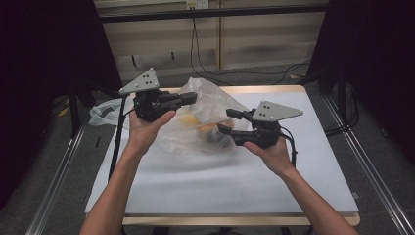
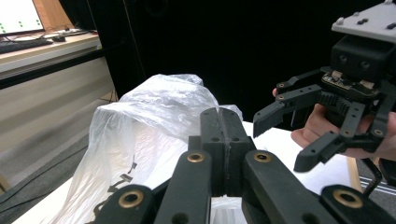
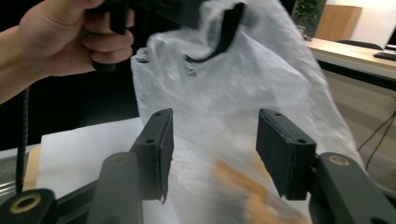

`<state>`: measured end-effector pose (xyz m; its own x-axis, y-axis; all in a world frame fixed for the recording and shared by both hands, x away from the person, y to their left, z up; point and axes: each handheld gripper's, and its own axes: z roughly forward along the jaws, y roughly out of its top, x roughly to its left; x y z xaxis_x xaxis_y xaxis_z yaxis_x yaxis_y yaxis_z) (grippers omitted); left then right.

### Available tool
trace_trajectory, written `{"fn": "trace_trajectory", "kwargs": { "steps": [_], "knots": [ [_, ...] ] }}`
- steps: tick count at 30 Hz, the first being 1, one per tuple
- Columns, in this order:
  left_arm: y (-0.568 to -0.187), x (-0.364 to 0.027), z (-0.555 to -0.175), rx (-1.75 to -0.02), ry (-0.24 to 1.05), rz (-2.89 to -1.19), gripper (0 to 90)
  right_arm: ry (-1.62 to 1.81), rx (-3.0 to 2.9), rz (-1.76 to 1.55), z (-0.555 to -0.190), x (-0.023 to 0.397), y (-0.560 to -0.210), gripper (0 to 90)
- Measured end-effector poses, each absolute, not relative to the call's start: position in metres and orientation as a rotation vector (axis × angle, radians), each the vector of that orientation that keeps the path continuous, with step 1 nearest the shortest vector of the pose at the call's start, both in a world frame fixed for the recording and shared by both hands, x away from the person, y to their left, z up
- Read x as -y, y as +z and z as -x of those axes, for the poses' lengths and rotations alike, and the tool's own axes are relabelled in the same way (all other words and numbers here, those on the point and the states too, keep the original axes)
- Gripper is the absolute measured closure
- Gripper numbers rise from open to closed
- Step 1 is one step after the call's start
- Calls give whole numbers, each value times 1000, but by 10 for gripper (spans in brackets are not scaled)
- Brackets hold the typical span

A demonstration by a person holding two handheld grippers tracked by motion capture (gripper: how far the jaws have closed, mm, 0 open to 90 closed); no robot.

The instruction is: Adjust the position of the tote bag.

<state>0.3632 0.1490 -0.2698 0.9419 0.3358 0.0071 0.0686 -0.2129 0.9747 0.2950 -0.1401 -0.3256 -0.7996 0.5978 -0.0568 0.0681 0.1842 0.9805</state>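
- While I am watching remotely from above, the left gripper [image 1: 188, 98] is pinching the top of a clear plastic bag [image 1: 215, 105] at the far middle of the white table [image 1: 313, 161], its jaws pressed together, holding the film up.
- I am seeing the right gripper [image 1: 229, 121] hovering just right of the bag with its jaws spread wide, gripping nothing.
- I am judging this as the bag-opening step; the next move probably calls for the right jaws to catch the opposite edge and pull the mouth apart.
- I am making out orange and dark items [image 1: 208, 132] lying inside the bag, too blurred to name.
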Motion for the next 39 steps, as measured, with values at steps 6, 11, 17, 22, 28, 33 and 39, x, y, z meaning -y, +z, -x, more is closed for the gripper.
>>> {"fn": "trace_trajectory", "kwargs": {
  "steps": [6, 11, 17, 22, 28, 33, 39],
  "knots": [
    [-267, -141, -365, -301, 250, -1785, 900, 1637, -2067, -556, -301, 121, -321, 448],
    [-263, -128, -366, -293, 226, -1783, 900, 1633, -2068, -540, -308, 108, -319, 436],
    [-261, -119, -364, -272, 218, -1778, 900, 1650, -2066, -569, -315, 102, -318, 592],
    [-263, -118, -365, -274, 220, -1788, 900, 1693, -2061, -583, -319, 108, -322, 858],
    [-265, -122, -364, -275, 211, -1771, 789, 1722, -2069, -577, -321, 113, -321, 891],
    [-269, -137, -361, -295, 222, -1751, 634, 1730, -2067, -587, -323, 116, -324, 896],
    [-275, -168, -358, -359, 266, -1714, 552, 1734, -2061, -604, -326, 121, -325, 898]
  ]
}}
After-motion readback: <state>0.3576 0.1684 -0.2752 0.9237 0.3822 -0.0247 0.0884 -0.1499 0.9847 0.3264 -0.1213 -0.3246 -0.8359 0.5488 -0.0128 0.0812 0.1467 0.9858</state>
